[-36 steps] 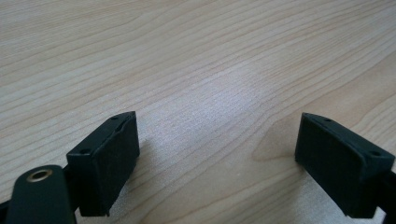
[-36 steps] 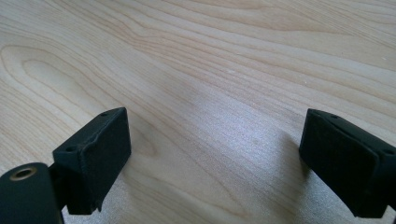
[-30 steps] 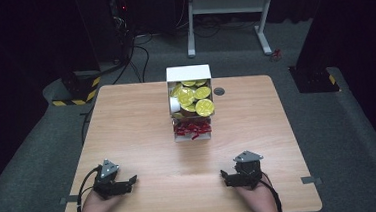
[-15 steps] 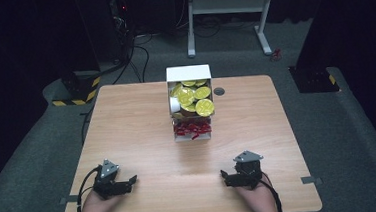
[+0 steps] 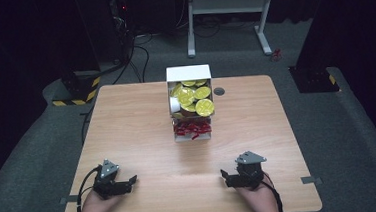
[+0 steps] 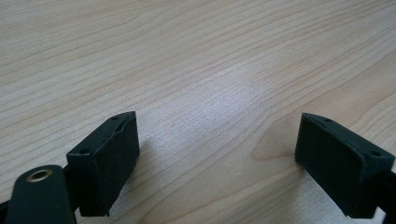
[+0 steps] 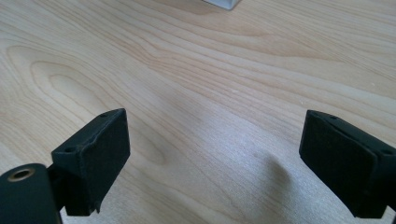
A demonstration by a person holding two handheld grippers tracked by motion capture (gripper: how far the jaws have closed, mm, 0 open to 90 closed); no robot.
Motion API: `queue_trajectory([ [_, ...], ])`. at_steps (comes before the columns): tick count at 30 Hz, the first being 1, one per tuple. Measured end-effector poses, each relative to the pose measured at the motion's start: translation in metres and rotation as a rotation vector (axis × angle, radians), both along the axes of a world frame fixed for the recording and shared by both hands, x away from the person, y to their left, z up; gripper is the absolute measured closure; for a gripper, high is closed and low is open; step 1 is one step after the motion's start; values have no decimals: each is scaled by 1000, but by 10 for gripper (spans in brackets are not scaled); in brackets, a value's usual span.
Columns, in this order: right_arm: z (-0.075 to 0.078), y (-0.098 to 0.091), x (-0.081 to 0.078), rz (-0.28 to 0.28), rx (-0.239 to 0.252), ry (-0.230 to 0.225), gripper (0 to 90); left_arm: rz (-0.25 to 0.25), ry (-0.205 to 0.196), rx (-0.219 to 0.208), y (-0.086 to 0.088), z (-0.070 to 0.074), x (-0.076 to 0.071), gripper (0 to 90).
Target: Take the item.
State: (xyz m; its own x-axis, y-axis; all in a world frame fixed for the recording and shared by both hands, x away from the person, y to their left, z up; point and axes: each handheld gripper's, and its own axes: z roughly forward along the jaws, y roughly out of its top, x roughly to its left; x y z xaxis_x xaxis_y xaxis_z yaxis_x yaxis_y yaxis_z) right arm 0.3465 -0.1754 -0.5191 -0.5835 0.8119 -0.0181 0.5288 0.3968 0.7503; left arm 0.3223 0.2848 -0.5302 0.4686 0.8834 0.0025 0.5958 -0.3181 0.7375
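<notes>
The left gripper sat low on the table, near its front left corner, held in a hand that came up from the near edge. Its jaws stood wide apart with bare wood between them; in the left gripper view the two black pads showed at either side with nothing in the gap. It pointed inward, toward the middle of the table.

The right gripper rested on the table too, near the front right, in the other hand. Its jaws were also spread wide and held nothing, and the right gripper view showed open wood grain between them. It faced inward as well, so the two grippers pointed roughly at each other, well apart, with a clear stretch of table between.

The box stood at the far middle of the table, well away from both grippers. It was white, with its back wall upright at the far edge. Inside lay a heap of round yellow cups, their lids facing up and overlapping, with one white cup on its side at the left of the heap. At the near end of the box lay a cluster of small red pieces; I could not tell what they were. A corner of the box just showed at the top of the right gripper view.

A small dark round cap sat in the table just right of the box.
</notes>
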Motion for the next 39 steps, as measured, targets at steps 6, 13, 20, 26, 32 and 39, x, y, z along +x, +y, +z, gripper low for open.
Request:
queue_trajectory([
  [6, 3, 0, -2, 23, -11, -57, 88, 0, 0, 0, 0, 0, 0, 140],
  [13, 7, 0, -4, 35, 8, -79, 90, -1, 0, 1, 0, 0, 0, 140],
  [20, 15, 1, -6, 26, 29, -87, 93, -3, 2, -1, 0, 0, 0, 140],
  [26, 19, 1, -8, 21, 46, -96, 88, -4, 0, 1, 0, 0, 0, 140],
  [32, 25, 3, -9, 26, 56, -122, 88, -4, -2, 4, 0, 0, 0, 141],
  [39, 36, 9, -10, 32, 80, -144, 88, -11, 3, 6, 1, 0, 0, 141],
])
